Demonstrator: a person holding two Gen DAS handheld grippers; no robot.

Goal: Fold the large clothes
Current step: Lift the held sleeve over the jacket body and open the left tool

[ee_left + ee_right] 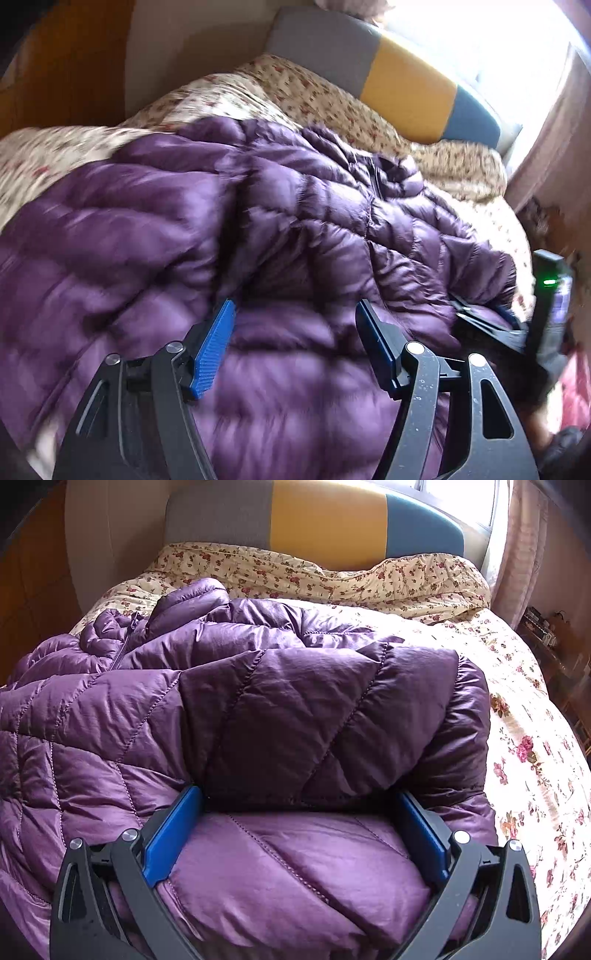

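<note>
A purple quilted puffer jacket (229, 229) lies spread on a floral bedspread (295, 92). My left gripper (295, 314) is open just above the jacket's near part, nothing between its blue pads. The view is blurred by motion. The right gripper's body shows at the right edge of the left wrist view (550, 306). In the right wrist view the jacket (258, 709) has a folded-over flap in front. My right gripper (299, 797) is open wide, its pads either side of a thick fold of the jacket, under the flap's edge. The zipper (125, 642) shows at far left.
The bed has a grey, yellow and blue headboard (314, 520). A bright window and pink curtain (517, 546) stand at the right. A wooden wall or wardrobe (66, 55) is at the left. Bare bedspread (535, 738) lies right of the jacket.
</note>
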